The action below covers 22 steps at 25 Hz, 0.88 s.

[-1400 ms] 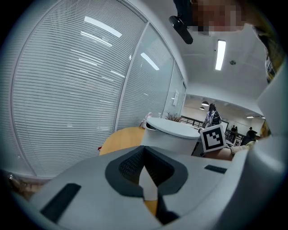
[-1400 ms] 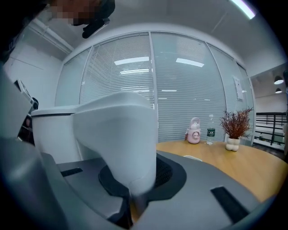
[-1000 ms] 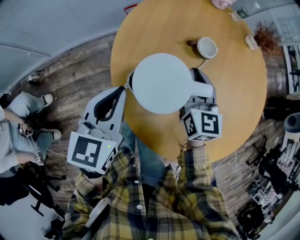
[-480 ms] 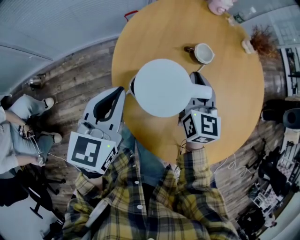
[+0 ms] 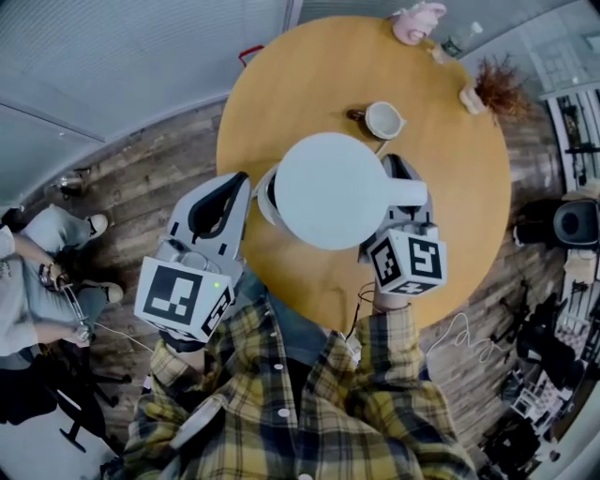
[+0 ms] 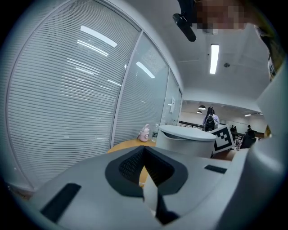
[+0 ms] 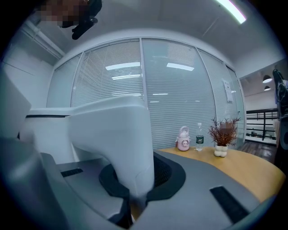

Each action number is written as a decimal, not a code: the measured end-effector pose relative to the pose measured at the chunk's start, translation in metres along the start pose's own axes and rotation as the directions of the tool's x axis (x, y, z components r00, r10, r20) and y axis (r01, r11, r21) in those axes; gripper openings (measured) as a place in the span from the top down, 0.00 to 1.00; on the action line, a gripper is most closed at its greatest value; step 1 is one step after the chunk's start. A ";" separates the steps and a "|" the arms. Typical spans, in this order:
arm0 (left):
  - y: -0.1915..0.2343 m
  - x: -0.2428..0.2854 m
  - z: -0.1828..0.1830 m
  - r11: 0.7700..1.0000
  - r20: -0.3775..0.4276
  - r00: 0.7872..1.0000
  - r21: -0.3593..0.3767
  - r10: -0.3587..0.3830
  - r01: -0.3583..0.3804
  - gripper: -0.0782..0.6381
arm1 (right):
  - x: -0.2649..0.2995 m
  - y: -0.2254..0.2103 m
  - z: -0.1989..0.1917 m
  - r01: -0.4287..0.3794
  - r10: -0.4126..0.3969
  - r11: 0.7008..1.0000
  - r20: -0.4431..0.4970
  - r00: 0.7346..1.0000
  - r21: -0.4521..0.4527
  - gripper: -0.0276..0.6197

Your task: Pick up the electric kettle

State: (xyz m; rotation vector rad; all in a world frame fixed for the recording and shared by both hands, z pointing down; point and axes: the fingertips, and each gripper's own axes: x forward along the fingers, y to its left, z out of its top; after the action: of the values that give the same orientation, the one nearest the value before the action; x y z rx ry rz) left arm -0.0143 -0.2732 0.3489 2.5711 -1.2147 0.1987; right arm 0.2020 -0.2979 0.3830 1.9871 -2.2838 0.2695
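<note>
The white electric kettle (image 5: 328,190) hangs over the round wooden table (image 5: 300,75), its lid facing the head view. Its handle (image 5: 405,193) sticks out to the right. My right gripper (image 5: 403,204) is shut on that handle; in the right gripper view the thick white handle (image 7: 121,143) fills the space between the dark pads (image 7: 168,173) of the right gripper (image 7: 135,182). My left gripper (image 5: 246,180) sits just left of the kettle, jaws together, holding nothing. In the left gripper view the left gripper (image 6: 144,159) points past the kettle body (image 6: 186,140), which lies to its right.
A white mug (image 5: 382,120) stands just beyond the kettle. At the table's far edge are a pink bottle (image 5: 412,21), a water bottle (image 5: 452,42) and a small potted plant (image 5: 487,86). A seated person (image 5: 37,272) is on the left, over the wooden floor.
The kettle has come up toward the head camera with the right gripper on its handle and looks larger now. The left gripper rose alongside it.
</note>
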 end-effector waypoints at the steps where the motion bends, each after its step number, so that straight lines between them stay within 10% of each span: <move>1: -0.002 0.000 0.005 1.000 0.009 1.000 0.003 -0.004 0.004 0.89 | -0.003 -0.001 0.005 0.000 0.000 1.000 0.005 1.000 -0.005 0.88; 22: -0.068 0.004 0.057 0.988 0.071 0.989 0.094 -0.133 0.126 0.89 | -0.091 -0.010 0.069 -0.007 0.007 1.000 0.035 0.999 -0.011 0.88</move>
State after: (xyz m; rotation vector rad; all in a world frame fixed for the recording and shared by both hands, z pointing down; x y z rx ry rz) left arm 0.0406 -0.2529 0.2819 2.7475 -1.0818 0.1298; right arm 0.2277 -0.2245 0.2987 1.9949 -2.3081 0.2237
